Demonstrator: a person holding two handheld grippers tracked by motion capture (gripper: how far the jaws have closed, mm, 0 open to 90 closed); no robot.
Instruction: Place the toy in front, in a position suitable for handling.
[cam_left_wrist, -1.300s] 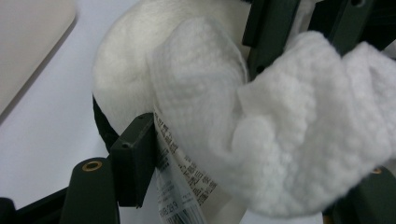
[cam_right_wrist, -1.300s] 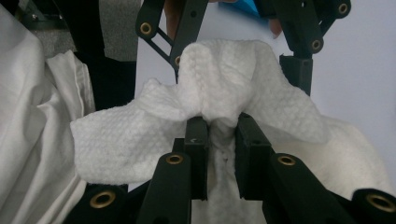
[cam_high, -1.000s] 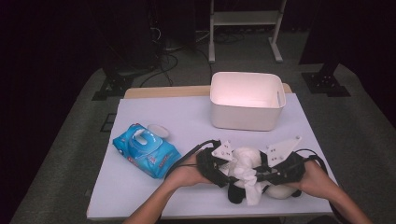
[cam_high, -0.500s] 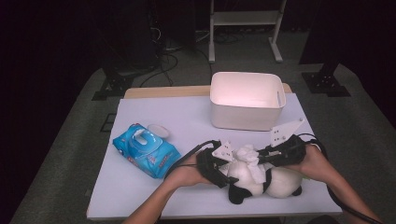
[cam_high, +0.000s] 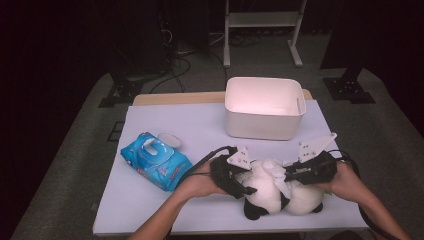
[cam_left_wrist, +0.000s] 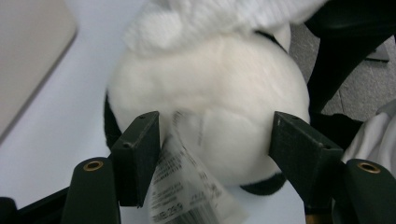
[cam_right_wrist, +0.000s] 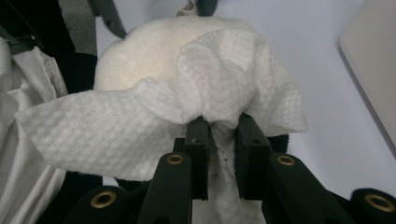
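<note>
A black-and-white panda plush (cam_high: 300, 197) lies near the table's front edge. My left gripper (cam_high: 239, 176) comes in from the left, its jaws pressed against both sides of the round white plush (cam_left_wrist: 210, 93), with a printed fabric tag (cam_left_wrist: 187, 186) hanging beside the left jaw. My right gripper (cam_high: 292, 174) comes in from the right, shut on a crumpled white wipe (cam_right_wrist: 187, 93). The wipe (cam_high: 275, 170) rests on top of the panda (cam_right_wrist: 140, 51). In its own view the right gripper (cam_right_wrist: 223, 128) pinches the wipe's bunched middle.
A white plastic bin (cam_high: 264, 107) stands at the back right of the white table (cam_high: 200, 130). A blue pack of wipes (cam_high: 155, 161) with its lid flipped up lies at the left. Dark floor and stands surround the table.
My right gripper has shifted a little toward the far side with the wipe across the panda's top. The left gripper has kept its hold in place.
</note>
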